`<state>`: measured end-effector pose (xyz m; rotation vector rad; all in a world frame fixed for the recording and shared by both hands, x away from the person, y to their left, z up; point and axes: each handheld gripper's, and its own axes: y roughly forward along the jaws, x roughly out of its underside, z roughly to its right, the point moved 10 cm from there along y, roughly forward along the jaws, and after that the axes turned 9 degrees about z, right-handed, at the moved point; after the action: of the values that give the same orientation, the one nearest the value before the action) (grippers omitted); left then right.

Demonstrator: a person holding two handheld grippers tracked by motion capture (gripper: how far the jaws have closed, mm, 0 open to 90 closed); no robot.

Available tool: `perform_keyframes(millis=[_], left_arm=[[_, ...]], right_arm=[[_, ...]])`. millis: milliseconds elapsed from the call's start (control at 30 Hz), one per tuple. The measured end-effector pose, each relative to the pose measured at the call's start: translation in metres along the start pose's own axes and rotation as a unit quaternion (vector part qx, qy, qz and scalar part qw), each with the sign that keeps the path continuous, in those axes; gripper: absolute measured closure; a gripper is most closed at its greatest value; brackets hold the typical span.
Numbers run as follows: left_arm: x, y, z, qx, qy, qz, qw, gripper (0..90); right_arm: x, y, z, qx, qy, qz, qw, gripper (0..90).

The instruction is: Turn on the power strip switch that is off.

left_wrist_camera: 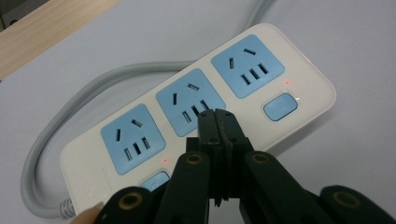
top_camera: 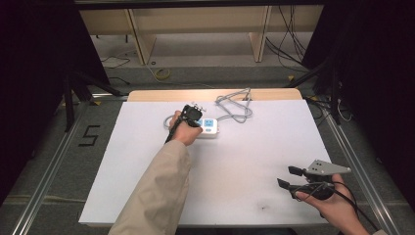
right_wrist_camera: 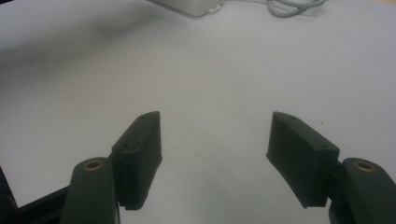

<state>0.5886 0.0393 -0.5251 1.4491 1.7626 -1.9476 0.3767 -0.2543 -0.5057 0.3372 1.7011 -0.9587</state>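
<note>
A white power strip (top_camera: 209, 126) with three blue sockets lies at the back middle of the white table. In the left gripper view its casing (left_wrist_camera: 310, 81) shows one blue switch (left_wrist_camera: 280, 106) by the far socket and another (left_wrist_camera: 155, 181) by the near one. Small red lights glow beside both. My left gripper (left_wrist_camera: 218, 114) is shut with nothing between its jaws, and its tips sit over the strip just below the middle socket (left_wrist_camera: 189, 100), hiding that spot. From above, the left gripper (top_camera: 195, 117) is at the strip's left end. My right gripper (top_camera: 285, 176) stands open and empty at the front right.
The strip's grey cable (top_camera: 235, 105) loops behind it toward the table's wooden back edge (top_camera: 147, 94). In the right gripper view, bare white table lies ahead of the open jaws (right_wrist_camera: 215, 126), with the strip (right_wrist_camera: 187, 5) and cable (right_wrist_camera: 294, 7) far off.
</note>
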Motion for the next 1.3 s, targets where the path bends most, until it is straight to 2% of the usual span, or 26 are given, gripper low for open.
perform_keyframes(millis=[667, 967, 1300], left_arm=[[-0.0001, 0.0008, 0.0003, 0.001, -0.007, -0.012, 0.9999, 89.9], [-0.0013, 0.0021, 0.0014, -0.006, 0.008, -0.025, 0.9996, 89.9], [-0.0014, 0.0012, 0.0019, -0.004, 0.007, -0.030, 0.9995, 89.9]], right_arm=[[0.0002, -0.0001, -0.0006, 0.000, 0.000, -0.002, 1.0000, 35.3], [0.0004, -0.0002, -0.0006, 0.000, 0.000, -0.002, 1.0000, 35.3], [0.0004, -0.0002, -0.0004, 0.000, -0.001, -0.002, 1.0000, 35.3]])
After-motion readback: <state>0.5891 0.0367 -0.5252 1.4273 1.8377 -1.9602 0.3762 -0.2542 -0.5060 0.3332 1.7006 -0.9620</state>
